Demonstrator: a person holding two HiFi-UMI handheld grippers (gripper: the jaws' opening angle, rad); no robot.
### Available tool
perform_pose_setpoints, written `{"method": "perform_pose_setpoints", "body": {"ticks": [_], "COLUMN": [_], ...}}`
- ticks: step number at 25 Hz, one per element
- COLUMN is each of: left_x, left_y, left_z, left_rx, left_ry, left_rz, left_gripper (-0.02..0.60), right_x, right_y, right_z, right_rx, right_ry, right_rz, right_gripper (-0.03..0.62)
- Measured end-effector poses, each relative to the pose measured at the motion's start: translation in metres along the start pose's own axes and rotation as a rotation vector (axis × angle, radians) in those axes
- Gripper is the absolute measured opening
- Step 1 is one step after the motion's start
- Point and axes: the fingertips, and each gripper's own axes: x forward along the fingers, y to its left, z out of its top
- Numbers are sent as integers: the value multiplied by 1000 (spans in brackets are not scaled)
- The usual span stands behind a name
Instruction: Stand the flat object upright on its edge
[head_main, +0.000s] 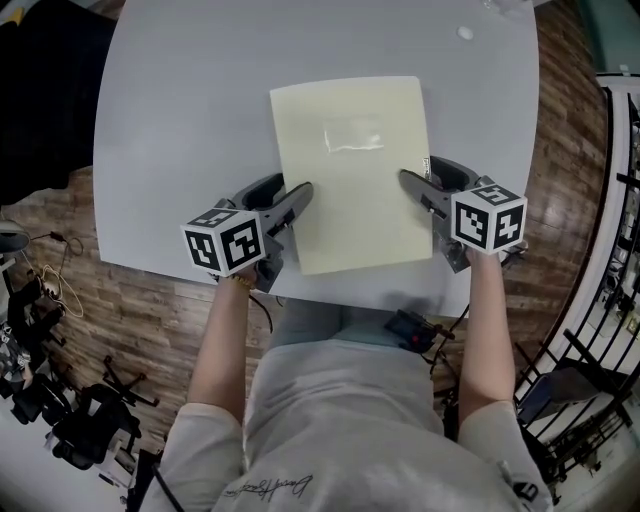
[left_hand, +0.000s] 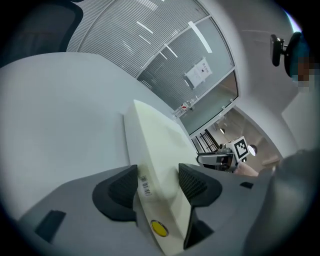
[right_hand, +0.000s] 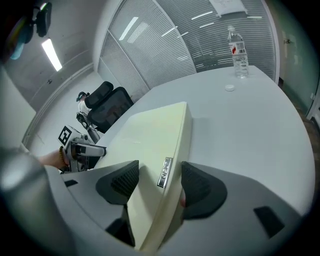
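Observation:
A pale cream flat slab lies face up on the grey table, its near edge close to the table's front edge. My left gripper straddles the slab's left edge and is open. In the left gripper view the slab, with a barcode sticker and a yellow dot on its side, runs between the spread pads of the left gripper. My right gripper straddles the right edge, also open. In the right gripper view the slab, with a small metal tag, sits between the jaws of the right gripper.
A water bottle stands at the table's far edge, with a small white cap lying near it. A black office chair stands beyond the table. The person's body is close against the front edge.

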Motion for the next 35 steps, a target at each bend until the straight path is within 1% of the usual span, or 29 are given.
{"method": "perform_pose_setpoints", "body": {"ticks": [4, 11, 16, 27, 31, 35], "left_x": [0, -1, -3, -5, -10, -15], "left_y": [0, 0, 0, -7, -8, -16], "left_z": [0, 1, 3, 6, 11, 19], "left_rx": [35, 35, 33, 38, 55, 96], "left_ry": [27, 22, 28, 24, 14, -1], "left_rz": [23, 24, 23, 11, 8, 11], "left_gripper": [267, 258, 250, 241, 241, 238], "right_x": [0, 3, 1, -6, -7, -14], "right_y": [2, 3, 6, 8, 12, 15], "right_z": [0, 2, 4, 9, 13, 18], "right_rx": [-11, -15, -17, -32, -40, -44], "right_ry": [12, 45, 49, 36, 26, 2], "right_rz": [-15, -18, -32, -27, -27, -32], "right_gripper": [272, 261, 258, 252, 250, 249]}}
